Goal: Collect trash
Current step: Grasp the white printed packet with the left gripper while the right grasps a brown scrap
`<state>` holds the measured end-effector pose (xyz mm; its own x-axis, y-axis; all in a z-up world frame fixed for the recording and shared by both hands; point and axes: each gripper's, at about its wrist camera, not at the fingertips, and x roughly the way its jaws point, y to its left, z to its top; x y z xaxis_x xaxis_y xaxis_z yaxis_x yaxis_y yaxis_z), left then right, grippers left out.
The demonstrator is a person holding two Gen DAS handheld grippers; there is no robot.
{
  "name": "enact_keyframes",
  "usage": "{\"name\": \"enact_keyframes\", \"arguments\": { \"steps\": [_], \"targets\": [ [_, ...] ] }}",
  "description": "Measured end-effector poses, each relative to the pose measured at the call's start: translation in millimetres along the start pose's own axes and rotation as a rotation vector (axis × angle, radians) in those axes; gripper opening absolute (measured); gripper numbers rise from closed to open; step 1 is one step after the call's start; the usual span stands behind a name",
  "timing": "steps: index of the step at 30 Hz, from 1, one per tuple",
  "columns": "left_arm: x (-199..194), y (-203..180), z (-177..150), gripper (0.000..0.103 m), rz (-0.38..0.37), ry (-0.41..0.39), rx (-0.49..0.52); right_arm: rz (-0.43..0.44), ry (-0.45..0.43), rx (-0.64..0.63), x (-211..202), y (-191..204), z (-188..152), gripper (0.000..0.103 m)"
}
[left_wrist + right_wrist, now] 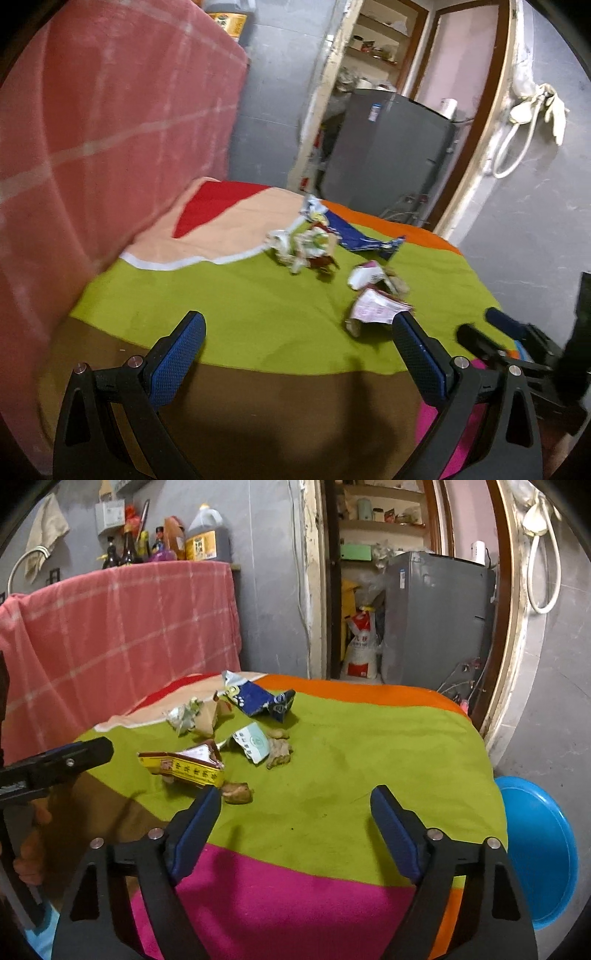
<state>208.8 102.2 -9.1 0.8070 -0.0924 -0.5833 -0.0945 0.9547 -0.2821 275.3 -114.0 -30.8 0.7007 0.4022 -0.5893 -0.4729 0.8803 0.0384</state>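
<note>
Nothing collected yet: trash (pixel 221 738) all scattered on bench cloth (pixel 369 760). Left tool (pixel 299 332) and right tool (pixel 295 808) both spread apart, empty, short of trash. Blue basin (pixel 535 853) beside bench, likely destination.

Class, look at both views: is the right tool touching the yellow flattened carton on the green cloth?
Cannot tell. In the right wrist view the right tool stands open, but its left finger overlaps the yellow carton's near corner, hiding any gap.

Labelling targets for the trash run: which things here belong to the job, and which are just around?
Job:
yellow flattened carton
blue torn wrapper
white paper scrap
crumpled wrappers
brown scraps
blue basin, probably the bin

Just around:
striped cloth
pink checked cloth
bottles
grey appliance
</note>
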Motion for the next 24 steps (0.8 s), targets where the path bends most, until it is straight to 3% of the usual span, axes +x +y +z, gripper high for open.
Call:
{"name": "enact_keyframes", "arguments": {
  "steps": [10,16,24],
  "targets": [
    [28.1,-30.9,6.7,0.098,-0.096,0.084,0.08,-0.019,0.035,0.029,7.5,-19.8,1.2,0.079],
    [51.1,-37.4,12.6,0.092,-0.112,0.135,0.08,-0.013,0.047,0.044,10.0,-28.1,0.1,0.079],
    [64.4,-34.8,11.5,0.057,-0.155,0.189,0.06,0.018,0.069,0.053,17.3,-29.9,0.8,0.079]
  ]
}}
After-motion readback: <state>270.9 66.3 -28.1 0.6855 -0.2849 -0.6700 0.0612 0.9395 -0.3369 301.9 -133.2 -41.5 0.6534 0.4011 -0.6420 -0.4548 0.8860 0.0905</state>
